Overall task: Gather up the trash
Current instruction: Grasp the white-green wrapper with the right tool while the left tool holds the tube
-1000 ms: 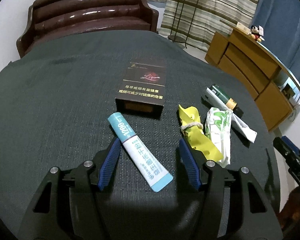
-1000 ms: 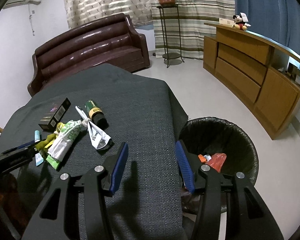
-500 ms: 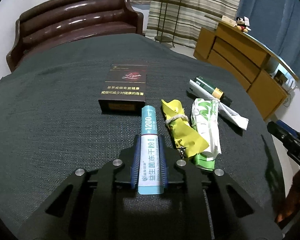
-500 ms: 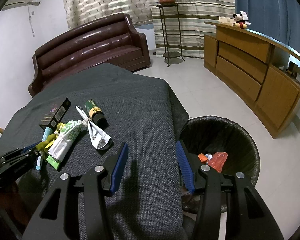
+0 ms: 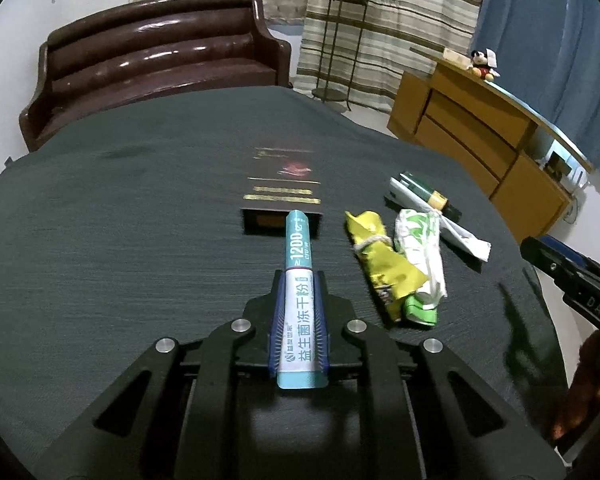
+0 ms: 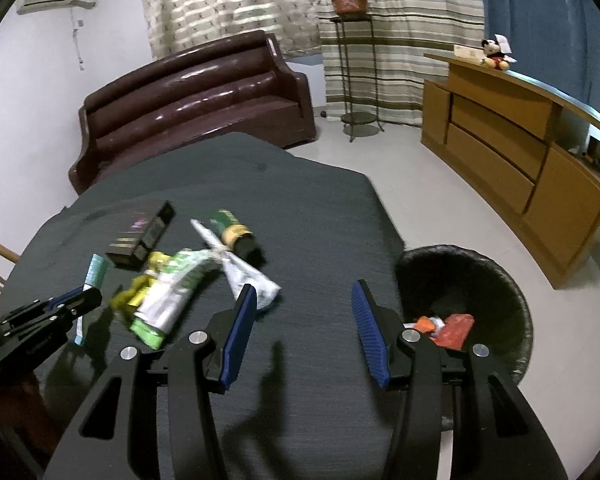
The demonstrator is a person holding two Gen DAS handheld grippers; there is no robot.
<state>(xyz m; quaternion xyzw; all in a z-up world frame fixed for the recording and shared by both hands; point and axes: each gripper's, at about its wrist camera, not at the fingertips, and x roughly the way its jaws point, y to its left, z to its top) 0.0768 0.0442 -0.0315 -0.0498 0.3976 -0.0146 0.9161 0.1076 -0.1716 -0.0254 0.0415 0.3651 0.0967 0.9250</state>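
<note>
My left gripper is shut on a teal-and-white sachet and holds it above the dark table. The sachet also shows in the right wrist view. On the table lie a dark box, a yellow wrapper, a green-and-white wrapper, a white wrapper and a green bottle. My right gripper is open and empty above the table's right edge. A black bin with red and orange trash stands on the floor to its right.
A brown leather sofa stands behind the table. A wooden sideboard runs along the right wall. A plant stand stands by the curtains. The left gripper shows in the right wrist view.
My left gripper closed on the sachet, which now points straight ahead, and lifted it off the table. My right gripper moved slightly left over the table, still open.
</note>
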